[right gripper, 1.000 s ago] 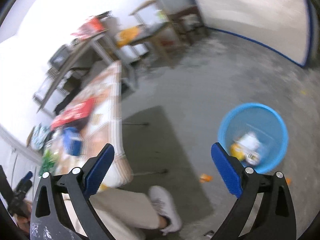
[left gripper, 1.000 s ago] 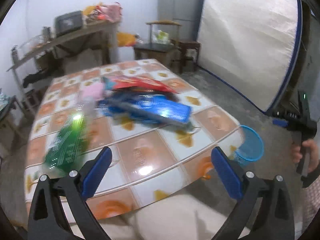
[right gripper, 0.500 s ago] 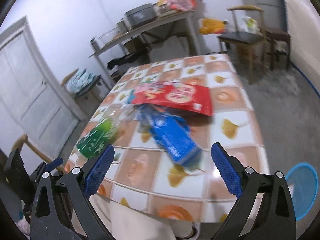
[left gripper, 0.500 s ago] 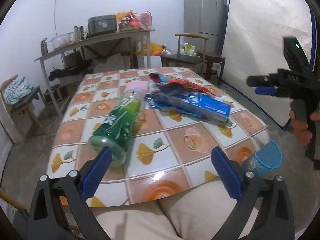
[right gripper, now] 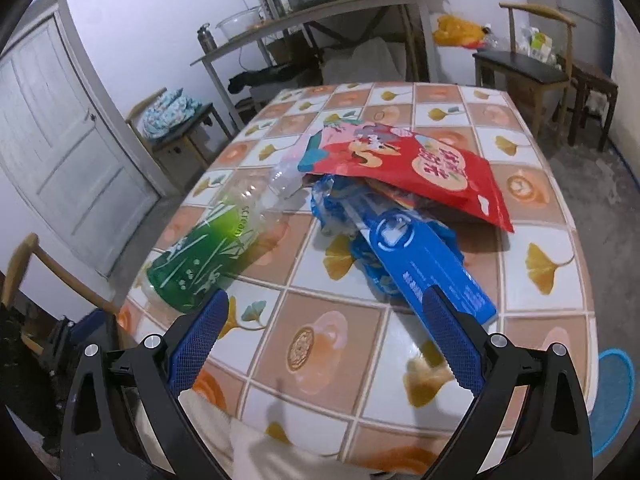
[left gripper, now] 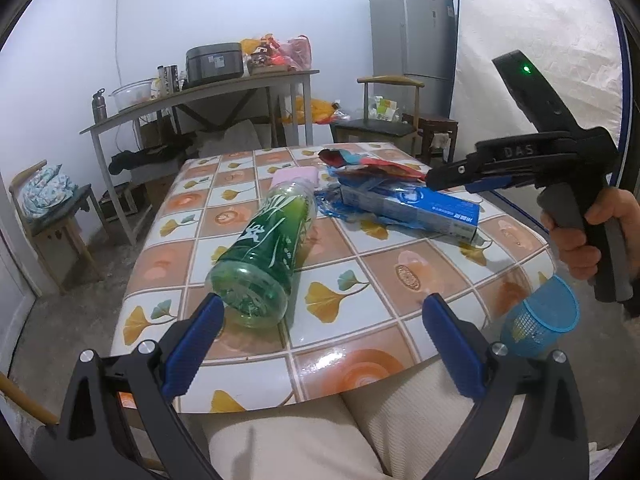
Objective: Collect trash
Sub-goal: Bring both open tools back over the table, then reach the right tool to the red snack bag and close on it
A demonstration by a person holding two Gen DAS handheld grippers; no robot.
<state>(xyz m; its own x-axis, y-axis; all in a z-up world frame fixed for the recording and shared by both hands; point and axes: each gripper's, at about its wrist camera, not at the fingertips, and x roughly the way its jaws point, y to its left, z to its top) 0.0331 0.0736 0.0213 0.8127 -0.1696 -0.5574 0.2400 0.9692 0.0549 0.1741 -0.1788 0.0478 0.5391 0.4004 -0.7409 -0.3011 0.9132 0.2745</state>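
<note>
A green plastic bottle (left gripper: 264, 252) (right gripper: 208, 248) lies on its side on the tiled table (left gripper: 360, 280) (right gripper: 328, 344). Beside it lie a blue toothpaste box (left gripper: 412, 210) (right gripper: 424, 268), crumpled blue wrapping (right gripper: 332, 208), a red snack bag (left gripper: 372, 166) (right gripper: 416, 168) and a pink item (left gripper: 296, 178). My left gripper (left gripper: 320, 340) is open at the table's near edge, just short of the bottle's base. My right gripper (right gripper: 324, 344) is open above the near edge, its right pad by the box's end. In the left wrist view a hand holds the right gripper (left gripper: 444, 178) over the box.
A blue mesh bin (left gripper: 540, 324) (right gripper: 612, 400) stands on the floor at the table's right. Chairs (left gripper: 396, 120) (right gripper: 528, 64), a long side table (left gripper: 200, 96), a fridge (left gripper: 412, 44) and a mattress (left gripper: 536, 60) line the room. A door (right gripper: 60, 152) is at left. My light trousers (left gripper: 320, 436) sit below the table edge.
The right gripper swung from over the blue bin on the floor back to the table. The left gripper's view steadied and drew closer to the green bottle. Both stayed open.
</note>
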